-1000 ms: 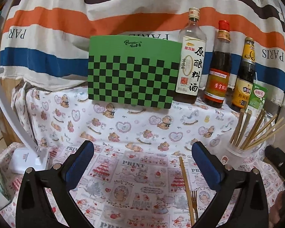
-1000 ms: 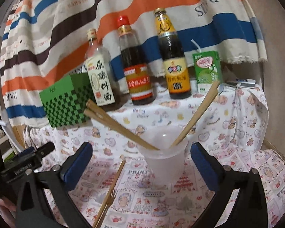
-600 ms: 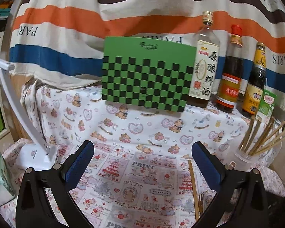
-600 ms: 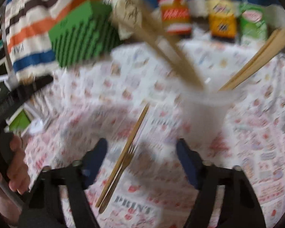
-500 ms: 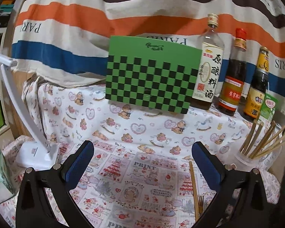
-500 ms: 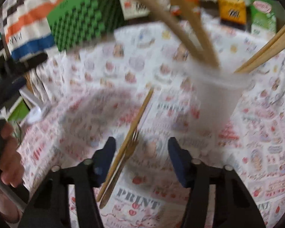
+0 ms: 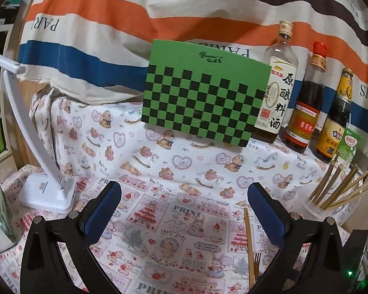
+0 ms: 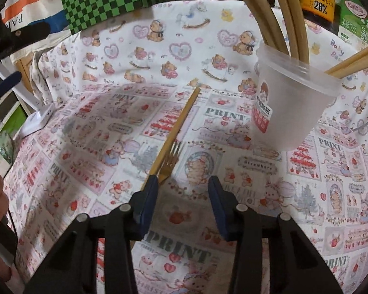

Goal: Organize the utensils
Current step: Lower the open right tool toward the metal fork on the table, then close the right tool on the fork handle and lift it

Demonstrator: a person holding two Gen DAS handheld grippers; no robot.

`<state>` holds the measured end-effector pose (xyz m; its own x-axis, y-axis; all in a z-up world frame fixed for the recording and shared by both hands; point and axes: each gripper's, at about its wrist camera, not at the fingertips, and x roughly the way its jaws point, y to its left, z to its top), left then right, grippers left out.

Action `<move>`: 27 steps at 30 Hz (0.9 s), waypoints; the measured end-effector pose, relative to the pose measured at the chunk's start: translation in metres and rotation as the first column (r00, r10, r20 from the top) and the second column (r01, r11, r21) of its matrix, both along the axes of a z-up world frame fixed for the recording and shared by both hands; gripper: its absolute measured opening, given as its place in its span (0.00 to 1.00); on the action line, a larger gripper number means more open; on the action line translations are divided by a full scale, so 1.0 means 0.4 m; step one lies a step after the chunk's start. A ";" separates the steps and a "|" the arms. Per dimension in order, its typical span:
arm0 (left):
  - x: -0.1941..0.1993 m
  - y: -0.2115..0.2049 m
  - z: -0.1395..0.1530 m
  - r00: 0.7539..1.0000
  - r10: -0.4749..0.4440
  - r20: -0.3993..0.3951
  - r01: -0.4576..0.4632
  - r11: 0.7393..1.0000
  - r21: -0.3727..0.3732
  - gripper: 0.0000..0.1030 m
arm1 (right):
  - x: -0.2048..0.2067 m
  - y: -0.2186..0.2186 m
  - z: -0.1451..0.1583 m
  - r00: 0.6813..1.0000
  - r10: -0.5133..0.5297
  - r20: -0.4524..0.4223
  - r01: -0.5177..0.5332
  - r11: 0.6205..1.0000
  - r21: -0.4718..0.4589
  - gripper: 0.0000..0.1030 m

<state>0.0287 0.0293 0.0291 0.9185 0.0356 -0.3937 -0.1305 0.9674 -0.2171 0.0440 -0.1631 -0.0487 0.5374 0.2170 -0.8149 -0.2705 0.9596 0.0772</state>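
Green-and-black checkered box (image 7: 206, 103) at 12 o'clock on the worktop, three sauce bottles (image 7: 304, 103) at 2 o'clock beside it, green drink carton (image 7: 348, 144) rightmost, white desk lamp (image 7: 49, 191) at 9 o'clock, striped cloth (image 7: 110, 24) behind

Matt printed cloth (image 8: 125, 127) – a shiny gold metal fork (image 8: 170, 161), wooden chopstick (image 8: 176, 127), frosted plastic cup (image 8: 289, 103).

left gripper (image 7: 184, 210): black frame | blue pads | silver screws | right gripper (image 8: 182, 196): same

Even indoor light, sharp centre, fisheye-bent edges, perhaps dimmer.
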 end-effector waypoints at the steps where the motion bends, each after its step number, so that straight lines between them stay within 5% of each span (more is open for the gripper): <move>1: 0.001 -0.002 -0.001 1.000 -0.005 -0.003 0.005 1.000 0.001 0.99 | 0.000 0.000 -0.001 1.000 0.006 -0.010 -0.006 1.000 0.016 0.40; 10: -0.001 0.003 -0.001 1.000 0.024 0.006 -0.024 1.000 0.012 0.99 | -0.008 0.016 -0.002 1.000 0.015 -0.013 -0.015 1.000 -0.013 0.36; 13: 0.002 0.007 -0.004 1.000 0.023 -0.002 -0.023 1.000 0.002 0.99 | -0.003 0.007 -0.001 1.000 -0.013 -0.011 0.013 0.999 -0.042 0.20; 16: 0.007 0.004 -0.009 1.000 0.023 -0.014 -0.023 1.000 0.007 0.99 | 0.006 -0.020 -0.001 0.999 -0.026 -0.022 0.026 1.000 -0.012 0.06; 27: 0.012 0.016 -0.014 0.999 0.032 -0.030 -0.032 0.999 -0.011 0.99 | 0.032 -0.106 0.009 0.987 -0.076 -0.142 0.103 0.977 0.188 0.03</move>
